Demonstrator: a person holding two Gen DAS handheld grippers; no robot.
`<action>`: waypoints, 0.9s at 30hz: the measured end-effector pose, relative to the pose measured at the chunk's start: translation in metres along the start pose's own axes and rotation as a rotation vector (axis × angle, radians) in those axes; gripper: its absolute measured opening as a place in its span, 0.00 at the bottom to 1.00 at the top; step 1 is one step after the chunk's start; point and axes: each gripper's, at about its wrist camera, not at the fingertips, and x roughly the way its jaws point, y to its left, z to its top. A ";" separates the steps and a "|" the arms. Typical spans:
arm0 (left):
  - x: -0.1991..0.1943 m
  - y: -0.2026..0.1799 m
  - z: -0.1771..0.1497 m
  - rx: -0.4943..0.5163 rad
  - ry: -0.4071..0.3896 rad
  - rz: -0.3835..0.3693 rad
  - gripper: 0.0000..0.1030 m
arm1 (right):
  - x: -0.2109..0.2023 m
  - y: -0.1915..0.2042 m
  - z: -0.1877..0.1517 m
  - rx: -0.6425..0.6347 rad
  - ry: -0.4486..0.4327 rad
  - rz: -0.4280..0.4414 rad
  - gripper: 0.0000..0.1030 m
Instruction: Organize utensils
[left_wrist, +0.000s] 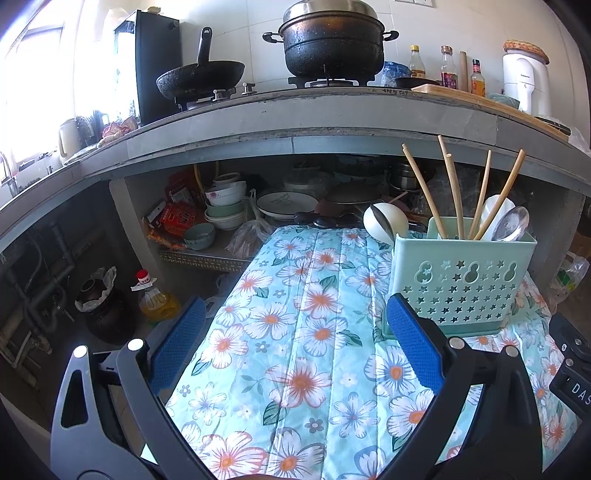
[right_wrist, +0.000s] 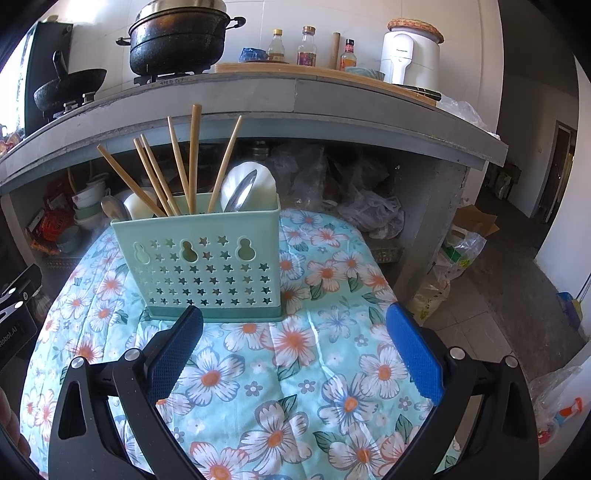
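Utensil holder (right_wrist: 199, 266) stands upright on the floral cloth (right_wrist: 295, 369), chopsticks (right_wrist: 192, 158) and spoons (right_wrist: 247, 188) inside. Left gripper (left_wrist: 295, 343) and right gripper (right_wrist: 295, 343): fingers wide apart, empty. No loose utensils visible; likely done, back off without nudging holder.

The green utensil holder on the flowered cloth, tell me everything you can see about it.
The utensil holder is a pale mint-green box that looks like plastic, with star and gourd-shaped cutouts in its front wall and a darker green base tray. It stands upright on the floral cloth. Wooden chopsticks lean out of it at varied angles, beside white and metal spoons. Neither open gripper touches it.
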 end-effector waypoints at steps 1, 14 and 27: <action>0.000 0.000 0.000 0.000 0.000 0.000 0.92 | 0.000 0.000 0.000 -0.001 0.001 0.000 0.94; 0.000 0.000 0.000 0.000 0.000 0.000 0.92 | -0.002 0.000 0.002 -0.001 -0.004 0.003 0.94; 0.000 0.001 0.001 0.000 0.001 -0.001 0.92 | -0.003 0.000 0.002 0.000 -0.005 0.002 0.94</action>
